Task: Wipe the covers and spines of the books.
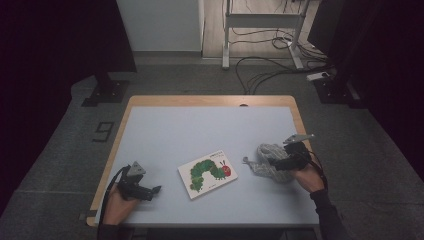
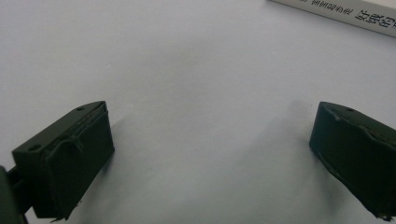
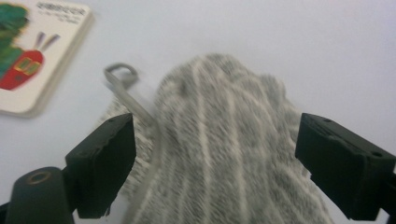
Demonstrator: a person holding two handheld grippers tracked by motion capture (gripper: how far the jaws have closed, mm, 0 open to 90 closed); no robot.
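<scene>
Grey knit, striped pale, sits bunched at the right side of the blue-grey table mat (image 1: pixel 200 130) in the high view: that's the knitted cloth (image 1: pixel 270 161), with the right gripper (image 1: pixel 280 162) directly over it, hand coming in from the near right. A caterpillar picture book (image 1: pixel 207 173) lies mid-table, just left of the cloth. Over at the near left, the left gripper (image 1: pixel 150 191) rests low on the mat, well apart from everything.

Left gripper view now: jaws spread wide, nothing between them, bare mat below, and a book edge (image 2: pixel 345 11) at the far right corner.

Right gripper view: the jaws stand wide on either side of the knitted cloth (image 3: pixel 224 149), pads clear of the fabric, so it's let go, lying heaped on the mat. A hanging loop (image 3: pixel 120 74) pokes out toward the picture book (image 3: pixel 37 51).

Risks from here, as I judge them: this soft heap can catch on a pad edge as the gripper lifts and get dragged along. A re-grip may pinch one loose layer, so the rest unravels or sags. Sweep left and the cloth could nudge the book.
</scene>
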